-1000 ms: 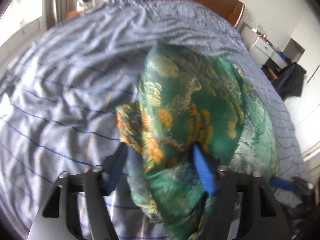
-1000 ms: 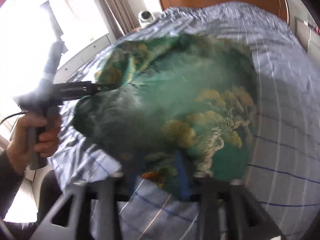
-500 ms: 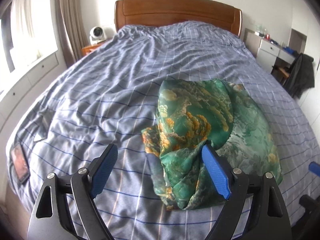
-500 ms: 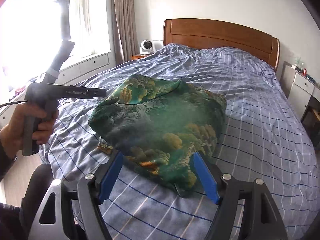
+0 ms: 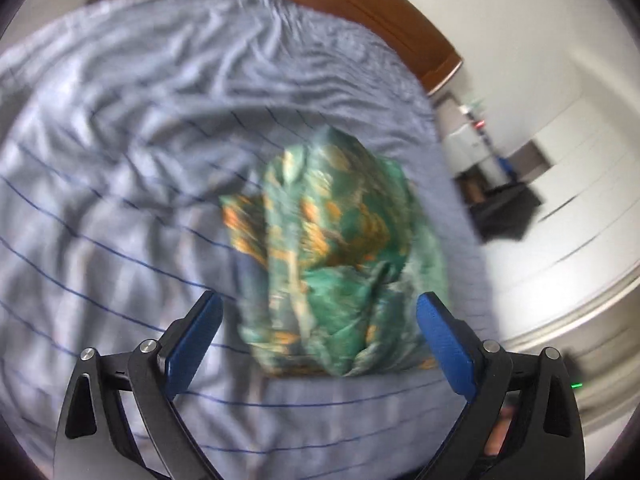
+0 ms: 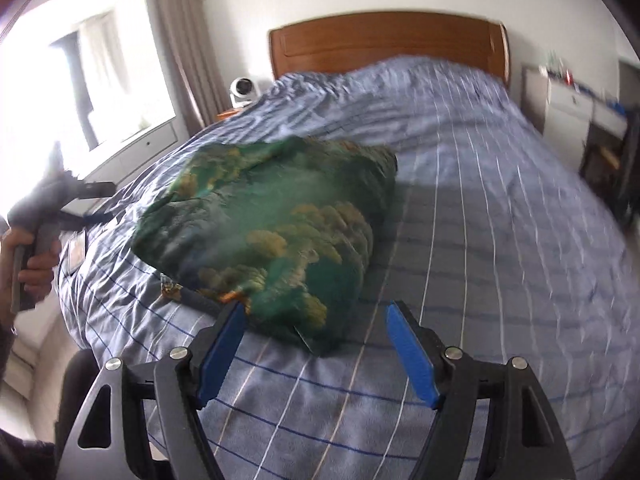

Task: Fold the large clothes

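A green garment with orange and gold print (image 5: 336,248) (image 6: 276,224) lies folded in a bundle on the blue checked bed cover (image 5: 112,168) (image 6: 480,216). My left gripper (image 5: 318,322) hovers just in front of the bundle, its blue-padded jaws still opening wide, and the pads touch no cloth. My right gripper (image 6: 316,326) stands open near the bundle's near corner, pads apart from the fabric. In the right wrist view the left gripper's body (image 6: 48,200) shows at the far left, held by a hand (image 6: 24,264).
A wooden headboard (image 6: 384,44) closes the bed's far end. A small white fan (image 6: 242,90) sits on a nightstand at its left, beside curtains and a bright window (image 6: 80,80). White drawers (image 6: 568,100) and a dark garment (image 5: 508,212) stand right of the bed.
Both grippers let go of the green garment and drew back from it. It dropped from a lifted spread onto the bed as a folded bundle. Both pairs of jaws widened.
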### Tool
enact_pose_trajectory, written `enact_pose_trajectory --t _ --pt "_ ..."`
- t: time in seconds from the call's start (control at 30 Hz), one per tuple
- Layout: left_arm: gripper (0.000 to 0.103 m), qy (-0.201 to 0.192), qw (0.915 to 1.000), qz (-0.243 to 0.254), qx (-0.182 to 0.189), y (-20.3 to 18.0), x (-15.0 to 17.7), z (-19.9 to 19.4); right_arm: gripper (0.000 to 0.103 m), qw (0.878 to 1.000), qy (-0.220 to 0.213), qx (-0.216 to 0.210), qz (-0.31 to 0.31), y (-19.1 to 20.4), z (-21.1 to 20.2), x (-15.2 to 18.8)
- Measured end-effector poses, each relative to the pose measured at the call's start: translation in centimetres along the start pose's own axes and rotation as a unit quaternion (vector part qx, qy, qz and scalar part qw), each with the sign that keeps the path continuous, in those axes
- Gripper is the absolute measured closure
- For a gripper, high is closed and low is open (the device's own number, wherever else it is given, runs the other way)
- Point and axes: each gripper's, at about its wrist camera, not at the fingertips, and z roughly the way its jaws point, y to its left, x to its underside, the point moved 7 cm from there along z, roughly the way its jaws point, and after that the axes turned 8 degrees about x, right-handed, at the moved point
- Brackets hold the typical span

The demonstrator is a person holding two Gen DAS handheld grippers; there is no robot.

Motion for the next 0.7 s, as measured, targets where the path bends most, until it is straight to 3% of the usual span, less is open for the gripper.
enact_pose_trajectory --t 0.1,0.2,0.33,0.47,0.57,0.7 --pt "0.006 0.007 0.9991 -0.041 0.002 1.5 -0.9 3.0 0.028 0.999 0.015 -0.02 0.035 -0.6 0.8 0.3" --pt "0.006 0.032 0.9948 -0.087 0.044 2.7 -1.4 6.0 0.028 0.998 0.019 -0.026 0.045 -0.7 1.1 0.1" --pt "0.004 0.065 0.9926 -0.102 0.018 5.3 0.3 9.2 0.028 0.998 0.019 -0.033 0.056 -1.6 1.3 -0.4" --pt "0.002 0.064 0.9872 -0.138 0.048 6.9 1.2 10.2 0.028 0.994 0.034 -0.063 0.077 -2.8 3.4 -1.2" --pt "0.002 0.07 0.9887 -0.125 0.044 6.8 1.4 10.8 0.028 0.981 0.056 -0.134 0.127 -4.1 6.6 -2.3" --pt "0.002 0.081 0.9896 -0.112 0.041 6.4 0.7 11.8 0.028 0.945 0.107 -0.237 0.198 -4.7 12.0 -2.6"
